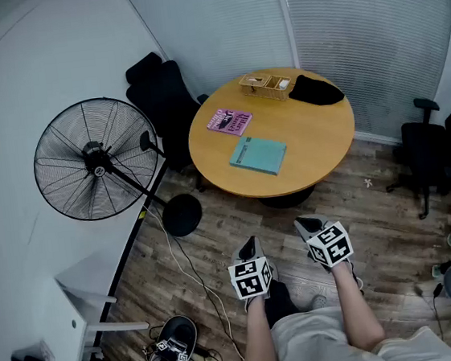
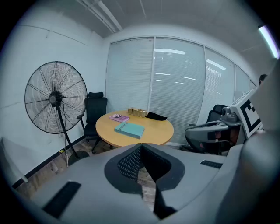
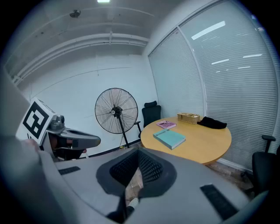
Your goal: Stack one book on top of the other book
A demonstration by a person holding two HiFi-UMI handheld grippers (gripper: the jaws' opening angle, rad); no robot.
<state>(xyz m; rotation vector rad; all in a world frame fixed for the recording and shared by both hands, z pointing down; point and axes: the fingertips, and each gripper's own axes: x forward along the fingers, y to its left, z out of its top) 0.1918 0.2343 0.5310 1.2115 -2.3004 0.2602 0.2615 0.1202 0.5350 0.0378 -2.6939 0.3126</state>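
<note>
Two books lie apart on a round wooden table: a teal book near the front and a pink book behind it to the left. Both grippers hang over the floor, well short of the table. My left gripper is shut and holds nothing; my right gripper is likewise shut and empty. In the left gripper view the teal book and pink book show beyond the closed left gripper. The right gripper view has the teal book and pink book past the closed right gripper.
A wooden box and a black cloth sit at the table's far side. A large standing fan is at the left, a black chair behind the table, another chair at the right. Cables trail across the floor.
</note>
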